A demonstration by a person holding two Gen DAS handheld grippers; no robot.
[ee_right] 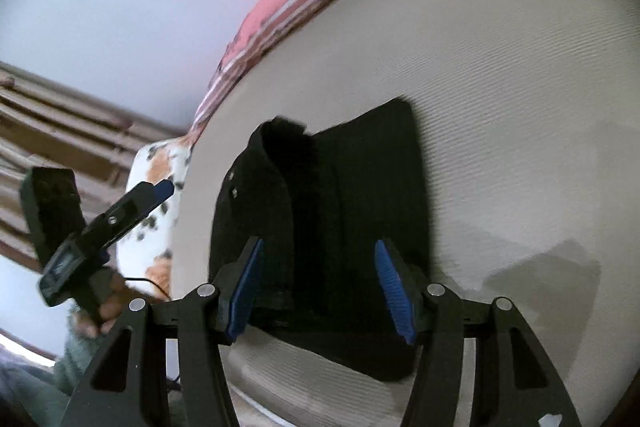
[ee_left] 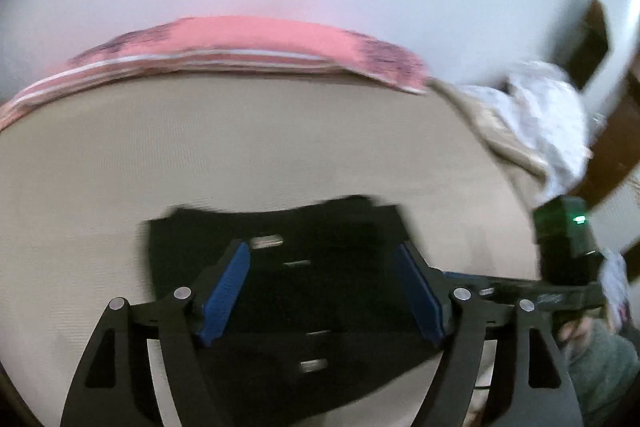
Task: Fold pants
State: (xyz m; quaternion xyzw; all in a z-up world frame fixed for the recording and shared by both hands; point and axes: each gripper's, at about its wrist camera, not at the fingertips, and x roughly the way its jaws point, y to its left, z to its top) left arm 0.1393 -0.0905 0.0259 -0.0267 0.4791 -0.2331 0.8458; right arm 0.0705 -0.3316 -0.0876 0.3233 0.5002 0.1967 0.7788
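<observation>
On the beige bed (ee_right: 500,107), folded black pants (ee_right: 344,227) lie flat, one upper corner curled up. Both grippers hang above them: the left gripper (ee_left: 324,291) has its blue fingers (ee_left: 224,295) spread wide and empty, and the right gripper (ee_right: 320,291) likewise stands apart, gripping nothing. Along the far edge runs a pink blanket (ee_left: 256,35).

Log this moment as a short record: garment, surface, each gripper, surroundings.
garment: black pants, folded into a compact stack, one edge turned up
surface: beige bed, pants lying on it
left gripper: open, over the pants, nothing between the pads
right gripper: open, over the near edge of the pants, not gripping
surroundings: pink blanket along the far edge; patterned cloth at the bed's corner
fold: looks nearly done
</observation>
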